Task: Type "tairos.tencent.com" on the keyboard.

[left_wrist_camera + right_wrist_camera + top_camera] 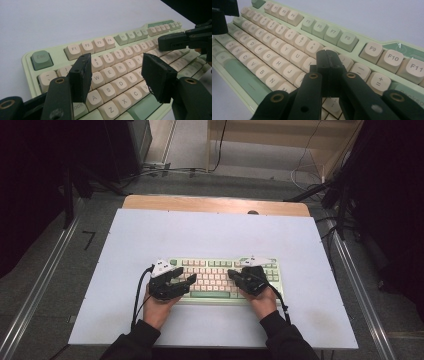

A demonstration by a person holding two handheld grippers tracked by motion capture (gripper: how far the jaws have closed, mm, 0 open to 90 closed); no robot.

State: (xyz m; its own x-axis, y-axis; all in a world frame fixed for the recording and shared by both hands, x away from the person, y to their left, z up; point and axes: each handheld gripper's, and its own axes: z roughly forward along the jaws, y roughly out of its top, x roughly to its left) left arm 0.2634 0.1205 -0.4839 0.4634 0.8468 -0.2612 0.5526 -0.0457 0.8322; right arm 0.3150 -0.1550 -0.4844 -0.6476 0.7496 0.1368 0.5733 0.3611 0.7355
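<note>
Altogether, one keyboard (222, 281), two claws and two hands are counted on the pale surface (210, 232). The keyboard, light green with cream keys and a darker green space bar, is laid flat near the person's edge of the surface, roughly midway across it. The left claw (184, 281) is held over the keyboard's left end, its body gripped from behind by the left hand (159, 309), with the forearm brought in from the bottom of the high view. In the left gripper view its jaws are seen standing apart above the letter rows around W, E, S and D, with nothing between them (117, 76). The right claw (235, 276) is held over the keyboard's right half by the right hand (262, 302), pointed inward toward the middle of the board. In the right gripper view its jaws are seen pressed together with nothing between them, the tips set low over the keys just right of the 8 key (327, 56); whether a key is touched cannot be told. One cable is trailed from each claw.
</note>
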